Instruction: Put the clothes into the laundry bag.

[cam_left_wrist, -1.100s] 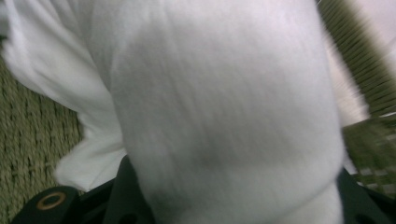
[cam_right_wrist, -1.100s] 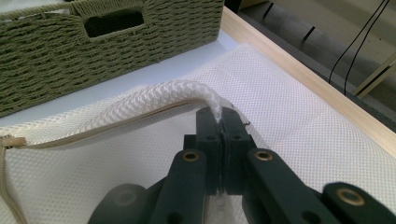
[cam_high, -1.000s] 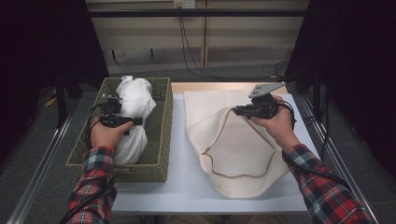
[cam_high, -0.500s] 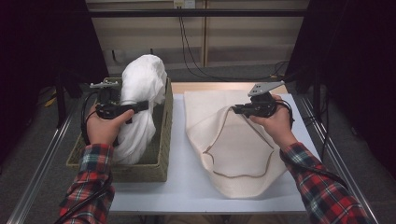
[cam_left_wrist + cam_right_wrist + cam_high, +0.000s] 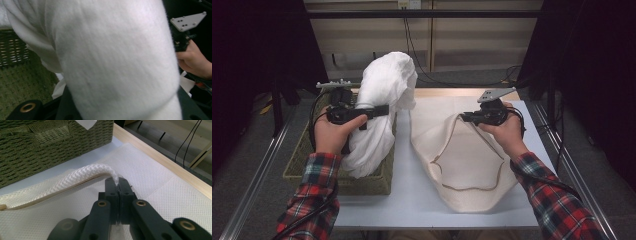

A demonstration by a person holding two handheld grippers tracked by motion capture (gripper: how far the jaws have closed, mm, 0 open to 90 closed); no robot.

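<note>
Nearest the bench's front edge, the cream mesh laundry bag (image 5: pixel 462 160) lies flat with its mouth gaping, apparently so the load can go in. Its corded rim is pinched in the tightly closed jaws of the right gripper (image 5: pixel 468 118) and lifted. Toward the left edge, the left gripper (image 5: pixel 379 111) is clamped on a bulky white fleece cloth (image 5: pixel 384 90), held above the green woven basket (image 5: pixel 307 160), seemingly for transfer.

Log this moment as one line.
left gripper: shut on white towel, above basket | right gripper: shut on mesh bag rim
</note>
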